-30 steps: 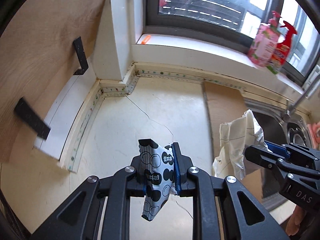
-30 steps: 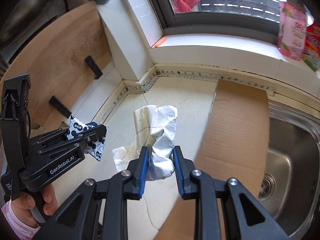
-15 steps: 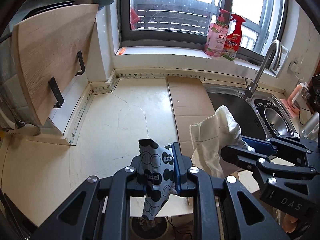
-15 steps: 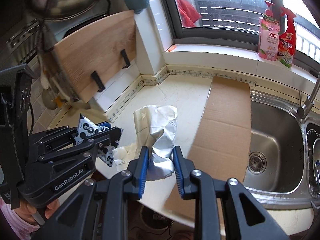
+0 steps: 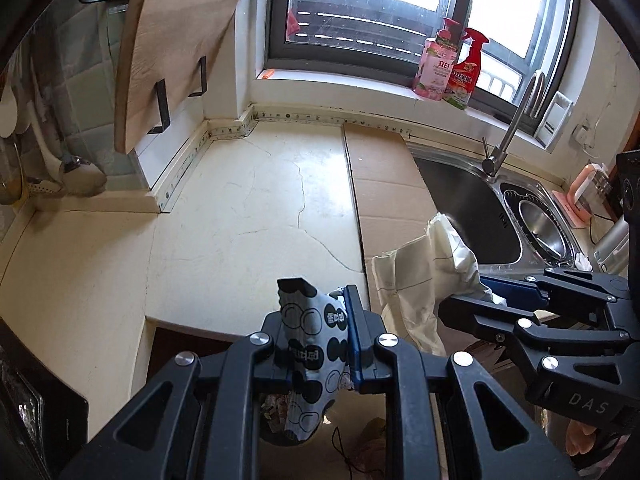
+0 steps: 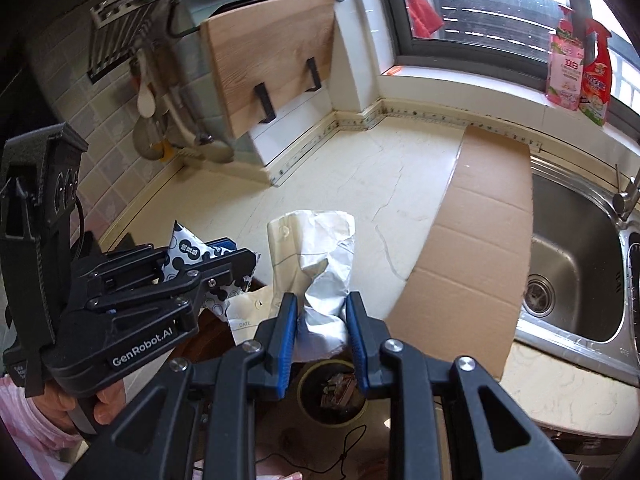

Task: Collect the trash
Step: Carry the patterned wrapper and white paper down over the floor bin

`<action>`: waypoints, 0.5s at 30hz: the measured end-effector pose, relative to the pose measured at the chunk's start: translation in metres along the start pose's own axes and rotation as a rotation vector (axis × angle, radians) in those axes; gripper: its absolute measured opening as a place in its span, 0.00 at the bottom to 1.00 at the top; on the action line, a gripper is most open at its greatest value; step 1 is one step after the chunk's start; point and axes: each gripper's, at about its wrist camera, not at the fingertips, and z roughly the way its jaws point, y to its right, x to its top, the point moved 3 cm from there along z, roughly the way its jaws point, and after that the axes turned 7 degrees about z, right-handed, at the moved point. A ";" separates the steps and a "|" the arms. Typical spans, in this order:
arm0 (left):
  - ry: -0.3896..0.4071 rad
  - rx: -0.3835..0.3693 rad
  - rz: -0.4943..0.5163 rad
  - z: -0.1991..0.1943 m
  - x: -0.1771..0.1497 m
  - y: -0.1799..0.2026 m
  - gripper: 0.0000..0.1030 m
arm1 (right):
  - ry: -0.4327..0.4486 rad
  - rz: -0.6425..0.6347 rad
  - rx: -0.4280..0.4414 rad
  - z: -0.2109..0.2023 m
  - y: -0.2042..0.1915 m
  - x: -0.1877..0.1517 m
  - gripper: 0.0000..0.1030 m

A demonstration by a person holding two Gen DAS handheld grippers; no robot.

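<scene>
My left gripper is shut on a black-and-white spotted wrapper, which hangs down between its fingers. In the right wrist view the same wrapper sticks out of the left gripper at the left. My right gripper is shut on a crumpled white paper bag; the left wrist view shows that bag drooping from the right gripper. Both grippers hover just off the counter's front edge. Below them on the floor stands a round trash bin with brown scraps inside.
A cream countertop carries a flat cardboard sheet beside a steel sink with a tap. A wooden board leans at the back left. Two spray bottles stand on the sill. A hand holds the left gripper.
Both grippers have drawn back from the counter's back corner to beyond its front edge, each keeping its hold. The floor bin has come into view below.
</scene>
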 end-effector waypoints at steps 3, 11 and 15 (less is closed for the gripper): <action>-0.003 0.029 -0.007 0.005 -0.026 -0.003 0.17 | -0.028 -0.010 0.026 0.015 -0.005 -0.017 0.24; -0.058 0.041 -0.127 0.053 -0.113 -0.027 0.17 | -0.120 -0.054 0.011 0.085 -0.002 -0.083 0.24; -0.067 0.046 -0.167 0.083 -0.160 -0.037 0.17 | -0.122 -0.060 0.009 0.123 0.004 -0.117 0.24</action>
